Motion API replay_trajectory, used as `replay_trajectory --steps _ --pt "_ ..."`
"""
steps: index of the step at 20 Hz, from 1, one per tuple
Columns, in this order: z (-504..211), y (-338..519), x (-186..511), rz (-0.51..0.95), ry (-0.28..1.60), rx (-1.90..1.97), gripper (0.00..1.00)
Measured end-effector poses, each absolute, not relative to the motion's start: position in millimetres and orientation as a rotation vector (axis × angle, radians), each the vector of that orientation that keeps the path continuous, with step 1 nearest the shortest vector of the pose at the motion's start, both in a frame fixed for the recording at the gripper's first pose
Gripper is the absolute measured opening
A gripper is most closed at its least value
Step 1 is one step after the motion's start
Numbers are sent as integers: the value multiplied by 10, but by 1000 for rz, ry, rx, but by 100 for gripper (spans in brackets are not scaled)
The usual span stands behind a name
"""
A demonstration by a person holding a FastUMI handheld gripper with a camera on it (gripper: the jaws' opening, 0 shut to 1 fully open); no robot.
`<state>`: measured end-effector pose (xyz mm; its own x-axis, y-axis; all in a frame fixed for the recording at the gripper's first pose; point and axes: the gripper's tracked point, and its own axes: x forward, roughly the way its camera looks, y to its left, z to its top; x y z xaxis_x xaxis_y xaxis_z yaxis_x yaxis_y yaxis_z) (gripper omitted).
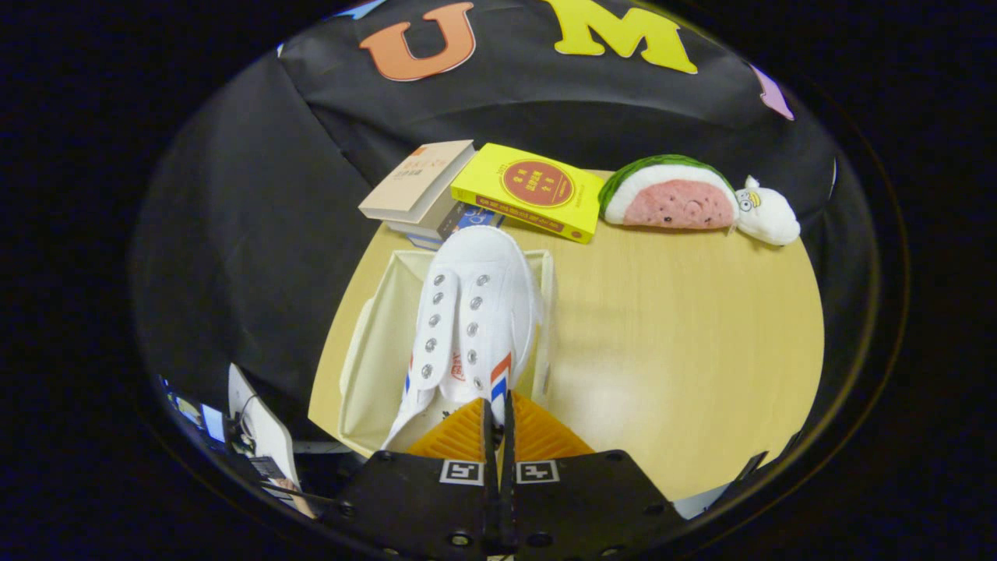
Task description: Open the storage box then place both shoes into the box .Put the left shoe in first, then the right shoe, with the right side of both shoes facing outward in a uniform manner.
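- While the gripper [498, 413] fingers pinch the heel of the white shoe [471, 312], it hangs over the open box [374, 351] at 12 o'clock.
- Canvas looks light and soft; the stiffer heel rim suits gripping.
- Books [475, 191] lie beyond on the table [685, 335].

Round wooden table [685, 351], pale yellow top. At far edge, yellow book [530, 191] with red circle on cover, leaning on beige book [417, 183], which tops small stack. Near them, plush watermelon slice [670, 199], touching white plush duck [767, 214]. Off table's near side, desk clutter, blurred.
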<state>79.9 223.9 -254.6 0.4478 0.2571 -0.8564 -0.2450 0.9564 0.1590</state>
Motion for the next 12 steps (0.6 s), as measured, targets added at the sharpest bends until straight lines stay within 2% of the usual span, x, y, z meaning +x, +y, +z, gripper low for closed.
replay_trajectory --steps 12 --pt "-2915 2285 817 153 1000 -75 1"
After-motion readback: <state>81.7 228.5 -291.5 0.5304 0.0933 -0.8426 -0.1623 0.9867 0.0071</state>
